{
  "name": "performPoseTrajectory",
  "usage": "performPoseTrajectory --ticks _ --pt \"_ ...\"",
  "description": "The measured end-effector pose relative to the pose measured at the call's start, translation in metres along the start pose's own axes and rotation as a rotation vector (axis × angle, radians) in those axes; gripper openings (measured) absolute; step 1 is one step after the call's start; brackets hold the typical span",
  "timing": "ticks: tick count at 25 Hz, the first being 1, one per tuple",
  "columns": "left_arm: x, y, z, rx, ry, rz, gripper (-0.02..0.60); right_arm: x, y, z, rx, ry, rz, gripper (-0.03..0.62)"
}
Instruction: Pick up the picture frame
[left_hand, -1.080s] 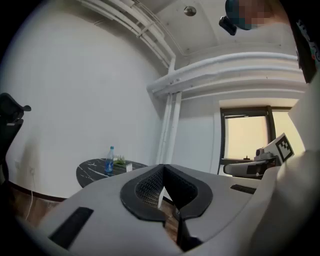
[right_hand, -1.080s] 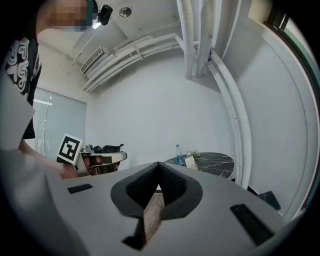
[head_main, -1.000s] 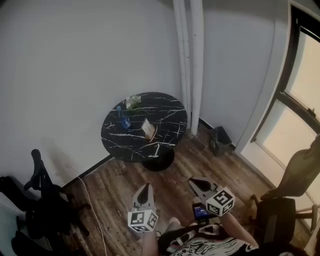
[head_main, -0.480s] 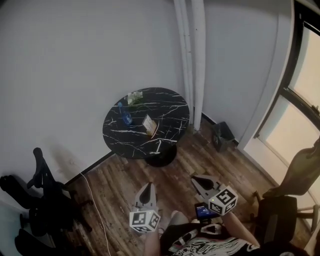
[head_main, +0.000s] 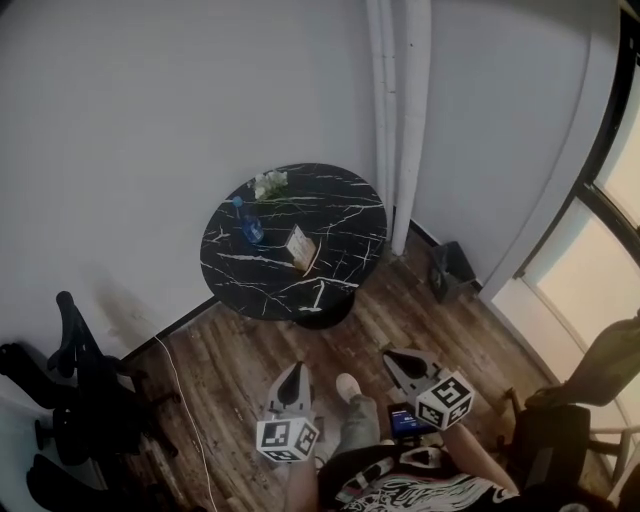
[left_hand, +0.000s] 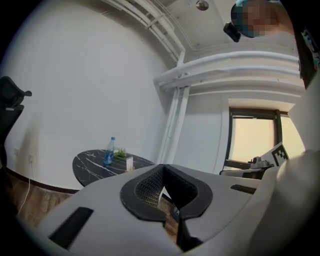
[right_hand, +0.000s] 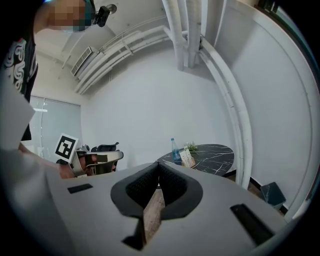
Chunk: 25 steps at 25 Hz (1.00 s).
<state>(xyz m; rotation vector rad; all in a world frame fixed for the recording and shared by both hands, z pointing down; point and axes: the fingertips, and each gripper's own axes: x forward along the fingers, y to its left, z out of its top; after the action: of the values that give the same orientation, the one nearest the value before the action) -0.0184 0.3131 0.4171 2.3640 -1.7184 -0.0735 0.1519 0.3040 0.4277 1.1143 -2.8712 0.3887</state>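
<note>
Print too small to read. Blue bottle (head_main: 247, 222) stands near picture frame (head_main: 300, 248) on marbled surface (head_main: 345, 212). Left gripper (head_main: 291, 378) and right gripper (head_main: 400, 360) closed, empty.

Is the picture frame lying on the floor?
No, the picture frame stands on the round black table, near the blue bottle.

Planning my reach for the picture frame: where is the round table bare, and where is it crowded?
The table is bare on its right half, between the picture frame and the white pipes, and along its near edge. The back left is crowded: water bottle and small plant.
</note>
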Motion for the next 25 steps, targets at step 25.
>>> performPoseTrajectory --ticks 25 --pt "0.270 0.177 0.055 -0.006 0.025 -0.028 0.014 0.281 -0.143 0.051 -0.038 0.145 0.026 0.018"
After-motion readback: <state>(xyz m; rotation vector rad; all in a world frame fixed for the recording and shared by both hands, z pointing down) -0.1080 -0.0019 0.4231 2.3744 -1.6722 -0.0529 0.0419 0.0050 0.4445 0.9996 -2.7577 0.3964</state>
